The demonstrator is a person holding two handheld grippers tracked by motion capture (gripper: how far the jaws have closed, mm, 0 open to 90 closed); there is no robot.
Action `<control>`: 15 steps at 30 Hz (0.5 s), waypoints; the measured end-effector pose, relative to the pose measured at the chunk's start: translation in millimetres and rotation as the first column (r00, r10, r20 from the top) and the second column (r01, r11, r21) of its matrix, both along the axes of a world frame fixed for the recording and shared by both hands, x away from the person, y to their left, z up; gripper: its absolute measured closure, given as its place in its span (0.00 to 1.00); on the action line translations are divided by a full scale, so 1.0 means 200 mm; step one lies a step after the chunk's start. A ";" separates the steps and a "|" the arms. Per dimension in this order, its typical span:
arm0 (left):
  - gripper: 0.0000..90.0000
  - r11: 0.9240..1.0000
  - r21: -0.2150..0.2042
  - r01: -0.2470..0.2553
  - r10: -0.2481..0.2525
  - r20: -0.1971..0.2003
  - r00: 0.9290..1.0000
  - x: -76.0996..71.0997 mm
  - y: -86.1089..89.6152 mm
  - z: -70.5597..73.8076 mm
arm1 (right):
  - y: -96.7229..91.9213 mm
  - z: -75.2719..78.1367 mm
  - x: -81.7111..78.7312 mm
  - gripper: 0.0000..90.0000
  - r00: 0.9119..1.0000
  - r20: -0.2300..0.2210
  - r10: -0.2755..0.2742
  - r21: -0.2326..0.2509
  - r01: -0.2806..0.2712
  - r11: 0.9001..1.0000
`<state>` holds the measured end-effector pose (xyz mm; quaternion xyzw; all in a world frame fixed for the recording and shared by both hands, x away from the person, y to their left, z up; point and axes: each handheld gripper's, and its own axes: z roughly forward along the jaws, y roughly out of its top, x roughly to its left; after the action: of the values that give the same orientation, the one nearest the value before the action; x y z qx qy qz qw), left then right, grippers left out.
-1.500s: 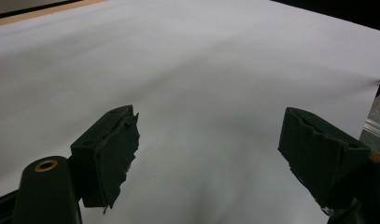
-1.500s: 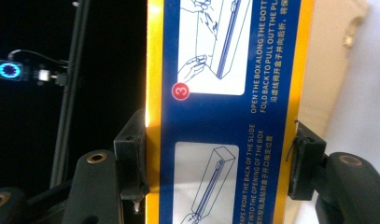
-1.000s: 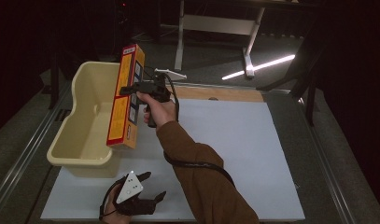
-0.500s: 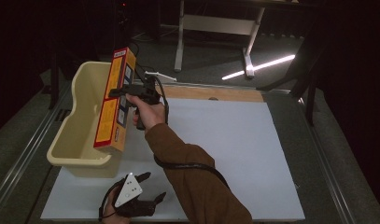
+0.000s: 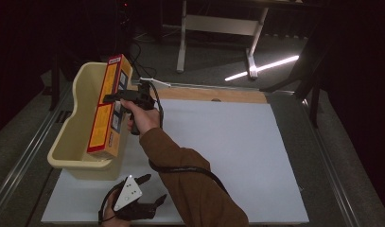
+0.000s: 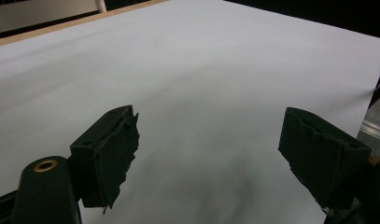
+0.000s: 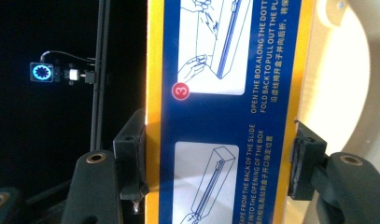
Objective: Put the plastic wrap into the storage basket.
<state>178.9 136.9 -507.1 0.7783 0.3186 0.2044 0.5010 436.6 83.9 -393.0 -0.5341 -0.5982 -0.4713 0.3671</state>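
A long yellow and blue carton [image 5: 108, 108] with printed instructions hangs over the cream plastic tub [image 5: 72, 132], tilted with its lower end at the tub's near rim. My right gripper [image 5: 115, 96] is shut on the carton's narrow sides. In the right gripper view the carton [image 7: 225, 112] fills the space between both pads [image 7: 131, 158], with the tub's pale wall [image 7: 341, 93] behind it. My left gripper [image 5: 145, 189] rests low on the white sheet near the table's front edge. The left gripper [image 6: 206, 154] stands open with nothing between its jaws, above bare white sheet.
The white sheet [image 5: 237, 151] covers most of the table, with a wooden strip [image 5: 214, 94] along its far edge. Metal rails run down both table sides. A white stand [image 5: 218, 28] and a bright floor light [image 5: 261, 68] lie beyond the table.
My right gripper has carried the carton to the left and a little lower, further over the tub. The left gripper has stayed where it was.
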 end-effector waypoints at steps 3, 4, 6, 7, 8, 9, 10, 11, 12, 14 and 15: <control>0.21 1.000 0.002 -0.001 0.001 0.001 1.000 0.00 0.00 0.00 | 0.03 -0.03 0.00 0.42 1.000 0.002 0.014 -0.001 -0.014 1.000; 0.21 1.000 -0.001 -0.002 0.002 0.002 1.000 0.00 0.00 0.00 | 0.04 -0.03 0.00 0.42 1.000 -0.001 0.015 -0.005 -0.015 1.000; 0.21 1.000 -0.001 -0.003 0.003 0.001 1.000 0.00 0.00 0.00 | 0.05 -0.04 -0.01 0.42 1.000 -0.003 0.013 -0.015 -0.013 1.000; 0.21 1.000 0.000 -0.004 0.004 0.002 1.000 0.00 0.00 0.00 | 0.06 -0.04 -0.01 0.42 1.000 -0.008 0.010 -0.014 -0.010 1.000; 0.21 1.000 -0.001 -0.005 0.005 0.002 1.000 0.00 0.00 0.00 | 0.06 -0.05 0.00 0.42 1.000 -0.009 0.002 -0.010 -0.002 1.000; 0.21 1.000 -0.001 -0.005 0.005 0.002 1.000 0.00 0.00 0.00 | 0.06 -0.05 0.00 0.42 1.000 -0.013 -0.004 -0.012 0.004 1.000; 0.21 1.000 -0.002 -0.005 0.005 0.002 1.000 0.00 0.00 0.00 | 0.06 -0.06 0.00 0.42 1.000 -0.014 -0.013 -0.012 0.012 1.000; 0.21 1.000 -0.003 -0.005 0.005 0.002 1.000 0.00 0.00 0.00 | 0.06 -0.06 0.00 0.42 1.000 -0.013 -0.021 -0.012 0.021 1.000; 0.21 1.000 -0.003 -0.004 0.004 0.003 1.000 0.00 0.00 0.00 | 0.07 -0.06 0.00 0.42 1.000 -0.002 -0.027 -0.017 0.027 1.000; 0.21 1.000 0.000 -0.004 0.004 0.005 1.000 0.00 0.01 0.00 | 0.08 -0.07 -0.01 0.42 0.999 0.016 -0.036 -0.033 0.036 0.999; 0.21 1.000 0.000 -0.004 0.004 0.004 1.000 0.00 0.01 0.00 | 0.08 -0.08 -0.01 0.42 0.999 0.012 -0.042 -0.030 0.042 0.999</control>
<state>178.4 138.0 -506.7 0.7773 0.3189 0.2070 0.5013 435.3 99.8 -408.2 -0.5494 -0.5960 -0.4728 0.3456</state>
